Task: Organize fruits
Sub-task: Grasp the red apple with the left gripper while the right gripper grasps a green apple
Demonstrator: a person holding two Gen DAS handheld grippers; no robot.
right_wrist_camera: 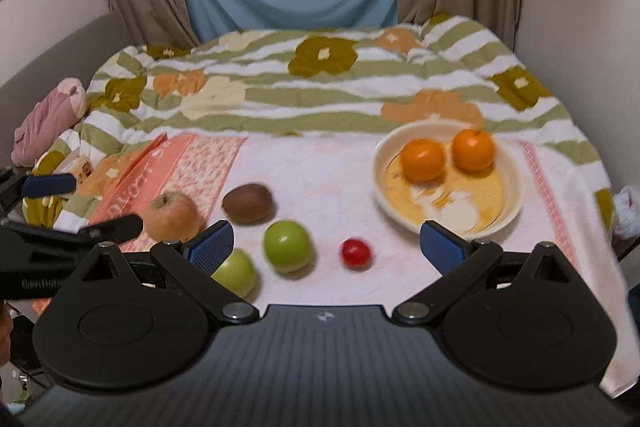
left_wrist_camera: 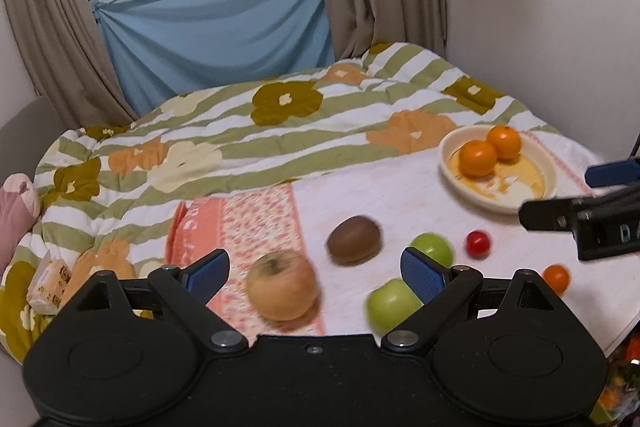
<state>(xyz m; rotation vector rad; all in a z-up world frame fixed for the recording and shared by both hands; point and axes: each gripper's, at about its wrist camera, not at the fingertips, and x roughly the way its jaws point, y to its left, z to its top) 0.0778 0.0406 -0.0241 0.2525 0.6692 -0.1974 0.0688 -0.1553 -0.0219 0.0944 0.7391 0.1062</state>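
Cream round ceramic bowl [right_wrist_camera: 516, 183], far right of white cloth [right_wrist_camera: 328, 187]: 2 oranges [right_wrist_camera: 423, 159] in. Loose on cloth, nearer: 2 green apples [right_wrist_camera: 287, 246], 1 yellow-red apple [right_wrist_camera: 171, 215], 1 brown kiwi [right_wrist_camera: 248, 203], 1 red tomato [right_wrist_camera: 355, 252], 1 sm. orange fruit [left_wrist_camera: 557, 277]. Approx. a quarter done, 6 left. Left gripper [left_wrist_camera: 316, 273] & right gripper [right_wrist_camera: 326, 247]: jaws wide, empty.

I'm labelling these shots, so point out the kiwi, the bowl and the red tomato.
kiwi [left_wrist_camera: 354, 239], left wrist view, middle of its brown skin
bowl [right_wrist_camera: 510, 215], right wrist view, front right rim
tomato [right_wrist_camera: 355, 252], right wrist view, centre of it
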